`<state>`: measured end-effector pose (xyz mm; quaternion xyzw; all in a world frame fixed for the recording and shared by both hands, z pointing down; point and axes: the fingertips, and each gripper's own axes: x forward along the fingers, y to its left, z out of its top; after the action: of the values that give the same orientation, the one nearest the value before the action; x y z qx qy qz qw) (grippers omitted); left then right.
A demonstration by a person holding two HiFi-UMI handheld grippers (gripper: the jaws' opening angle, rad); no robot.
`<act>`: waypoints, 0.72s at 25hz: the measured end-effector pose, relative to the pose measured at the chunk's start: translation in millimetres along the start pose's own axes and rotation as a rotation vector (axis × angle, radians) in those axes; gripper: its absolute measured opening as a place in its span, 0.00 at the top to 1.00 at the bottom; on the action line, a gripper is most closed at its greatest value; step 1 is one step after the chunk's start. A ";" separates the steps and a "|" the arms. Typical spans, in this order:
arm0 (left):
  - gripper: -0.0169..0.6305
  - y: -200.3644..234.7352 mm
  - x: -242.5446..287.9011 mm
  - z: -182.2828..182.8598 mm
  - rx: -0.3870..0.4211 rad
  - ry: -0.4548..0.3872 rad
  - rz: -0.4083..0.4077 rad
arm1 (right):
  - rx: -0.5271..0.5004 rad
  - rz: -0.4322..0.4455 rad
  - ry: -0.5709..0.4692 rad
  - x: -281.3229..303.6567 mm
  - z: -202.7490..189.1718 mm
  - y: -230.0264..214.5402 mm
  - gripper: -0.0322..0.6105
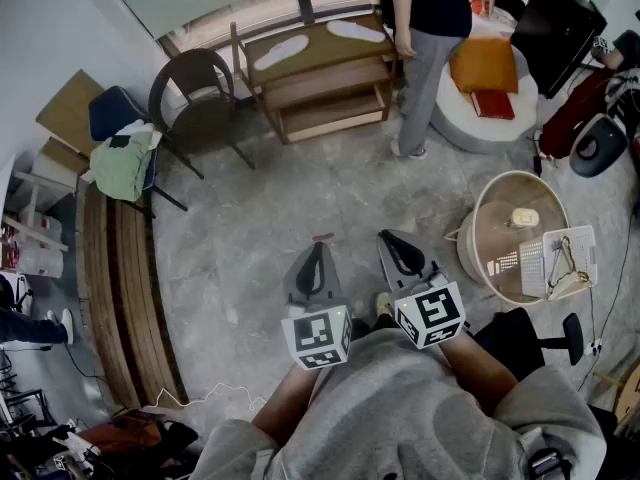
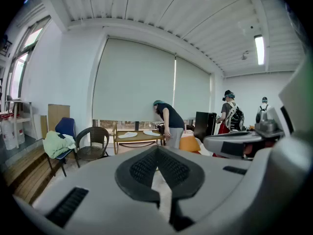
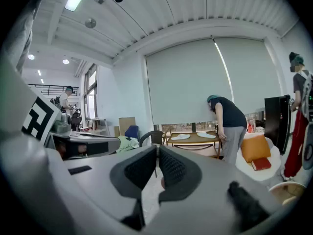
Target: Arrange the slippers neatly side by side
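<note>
Head view: your left gripper and right gripper hang over the floor, well apart from the two white slippers lying on the wooden worktop, with a person standing beside it. Left gripper view: jaws pressed together, holding nothing. Right gripper view: jaws closed too, empty, slippers far ahead on the worktop.

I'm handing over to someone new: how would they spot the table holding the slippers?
Find the far wall with the drawn window blind. Below it stands a low wooden table with shelves, between a dark wicker chair and a standing person. Unlike anything nearby, its top carries two white slippers.
</note>
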<state>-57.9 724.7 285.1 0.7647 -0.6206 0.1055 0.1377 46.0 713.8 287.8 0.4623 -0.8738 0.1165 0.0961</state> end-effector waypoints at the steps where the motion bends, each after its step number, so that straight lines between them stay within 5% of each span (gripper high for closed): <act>1: 0.95 2.1 -0.4 0.1 0.000 0.000 0.001 | -0.001 -0.001 0.000 1.1 0.3 0.9 0.90; 18: 0.95 46.2 -7.7 -2.2 -0.022 -0.007 0.003 | 0.007 -0.021 -0.013 20.4 3.9 30.7 0.90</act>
<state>-104.7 723.7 288.2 0.7624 -0.6235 0.0962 0.1440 8.9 713.4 286.2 0.4726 -0.8691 0.1153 0.0899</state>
